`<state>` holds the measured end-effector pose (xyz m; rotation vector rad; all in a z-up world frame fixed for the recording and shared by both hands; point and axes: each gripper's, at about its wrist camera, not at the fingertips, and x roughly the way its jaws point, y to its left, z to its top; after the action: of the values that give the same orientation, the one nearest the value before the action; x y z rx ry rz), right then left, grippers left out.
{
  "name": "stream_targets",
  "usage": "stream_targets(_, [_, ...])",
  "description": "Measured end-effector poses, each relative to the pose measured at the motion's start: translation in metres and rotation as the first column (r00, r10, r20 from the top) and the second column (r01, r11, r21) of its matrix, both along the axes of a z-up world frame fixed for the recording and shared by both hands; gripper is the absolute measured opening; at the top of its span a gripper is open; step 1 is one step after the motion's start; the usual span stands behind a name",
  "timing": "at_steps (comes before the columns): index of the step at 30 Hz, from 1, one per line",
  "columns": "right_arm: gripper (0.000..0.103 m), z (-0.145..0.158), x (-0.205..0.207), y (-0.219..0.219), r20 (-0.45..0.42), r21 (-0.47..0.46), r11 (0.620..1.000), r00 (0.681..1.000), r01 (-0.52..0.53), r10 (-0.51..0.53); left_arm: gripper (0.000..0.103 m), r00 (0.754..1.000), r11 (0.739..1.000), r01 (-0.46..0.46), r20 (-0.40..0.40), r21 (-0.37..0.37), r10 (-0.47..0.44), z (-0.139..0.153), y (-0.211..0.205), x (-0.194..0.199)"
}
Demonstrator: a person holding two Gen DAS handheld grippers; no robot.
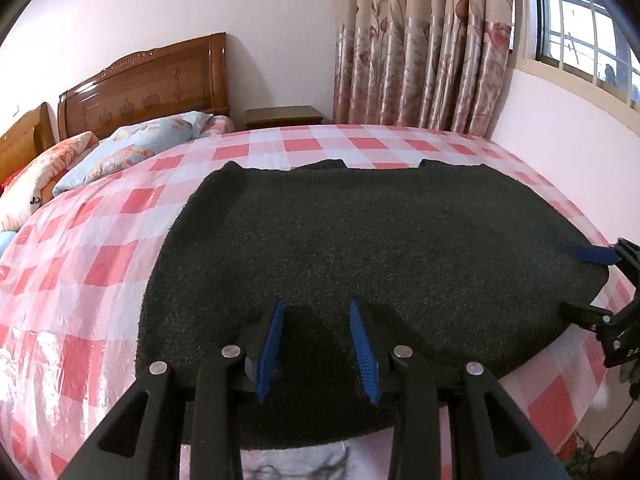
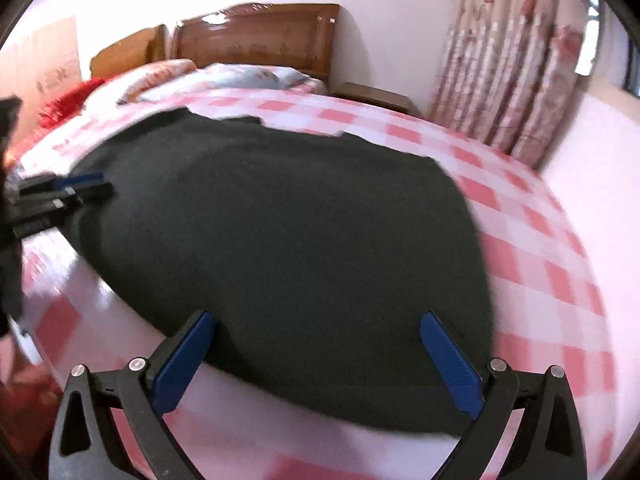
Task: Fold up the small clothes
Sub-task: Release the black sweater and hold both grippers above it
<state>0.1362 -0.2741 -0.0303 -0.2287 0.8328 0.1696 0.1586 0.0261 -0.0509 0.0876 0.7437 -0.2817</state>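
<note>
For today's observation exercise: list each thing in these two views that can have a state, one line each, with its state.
black knit garment: spread flat on the bed, not yet folded.
left gripper: jaws part open over the garment's near edge, gripping nothing.
right gripper: jaws wide open, empty.
curtain: drawn aside, bunched beside the window.
checked bed cover: laid smooth.
</note>
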Motion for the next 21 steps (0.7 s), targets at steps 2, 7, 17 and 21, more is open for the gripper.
stream_targets(2, [0.103,0.001,-0.005,-0.012,-0.007,0.026,0.999,1.0,0.023,-0.023,0.037,1.0,1.0,0.001,-0.001,-0.004,-0.001,0.0,0.001,0.0])
stream_targets(7, [0.103,0.016,-0.032,-0.03,0.004,0.139,0.989,0.999,0.05,-0.051,0.037,1.0,1.0,0.006,0.005,-0.005,-0.006,0.0,0.002,-0.002])
stream_targets(17, [0.103,-0.009,-0.062,-0.091,-0.202,0.465,0.835,0.954,0.294,-0.223,0.037,1.0,1.0,0.005,0.006,-0.008,-0.005,0.0,0.002,-0.002])
stream_targets(21, [0.103,-0.018,-0.05,-0.091,-0.17,0.537,0.797,0.961,0.277,-0.22,0.037,1.0,1.0,0.007,0.001,-0.028,-0.007,-0.001,0.004,-0.001])
